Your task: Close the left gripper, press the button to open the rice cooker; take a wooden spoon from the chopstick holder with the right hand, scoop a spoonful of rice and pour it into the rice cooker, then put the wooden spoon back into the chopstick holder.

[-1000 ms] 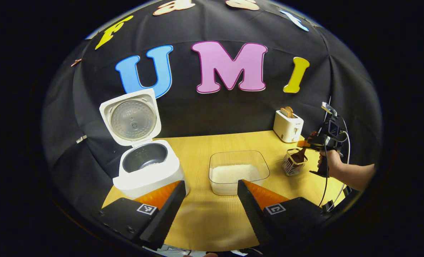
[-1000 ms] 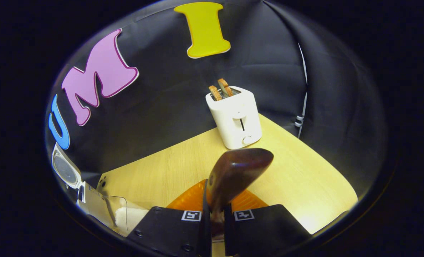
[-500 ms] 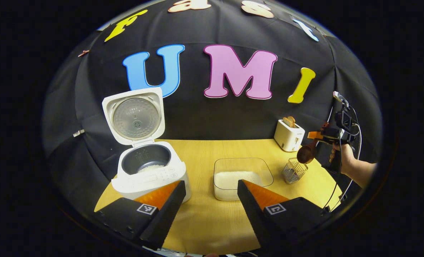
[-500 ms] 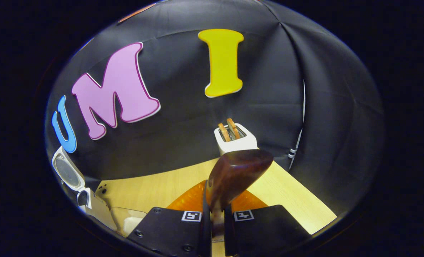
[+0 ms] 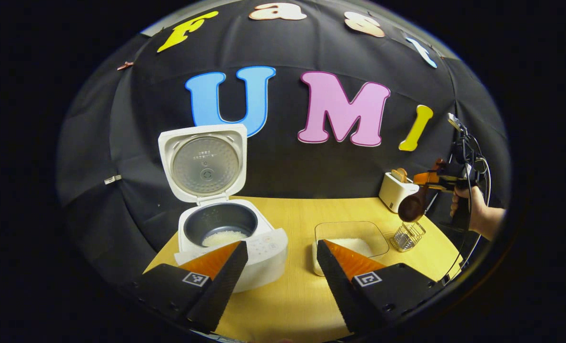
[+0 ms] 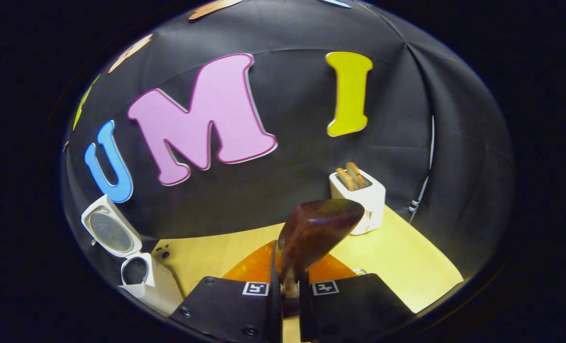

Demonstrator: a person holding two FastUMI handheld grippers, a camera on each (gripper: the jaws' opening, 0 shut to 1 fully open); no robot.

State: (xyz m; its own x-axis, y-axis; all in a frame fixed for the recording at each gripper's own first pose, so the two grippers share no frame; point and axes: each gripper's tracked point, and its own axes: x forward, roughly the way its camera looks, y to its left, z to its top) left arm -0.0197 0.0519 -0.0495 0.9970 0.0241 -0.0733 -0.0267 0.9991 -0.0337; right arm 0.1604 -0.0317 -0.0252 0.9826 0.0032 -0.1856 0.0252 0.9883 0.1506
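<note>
The wooden spoon (image 6: 318,226) is pinched between the right gripper (image 6: 286,286) fingers, up in the air above the chopstick holder (image 5: 407,235). The rice cooker (image 5: 230,238) stands open on the table (image 5: 292,295). The left gripper (image 5: 280,267) fingers are spread apart, holding nothing.

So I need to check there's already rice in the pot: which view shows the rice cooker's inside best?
The left gripper view: the rice cooker stands near, lid up, white rice lying in its dark pot. In the right gripper view it sits small at the lower-left edge, the pot's contents too small to tell.
</note>
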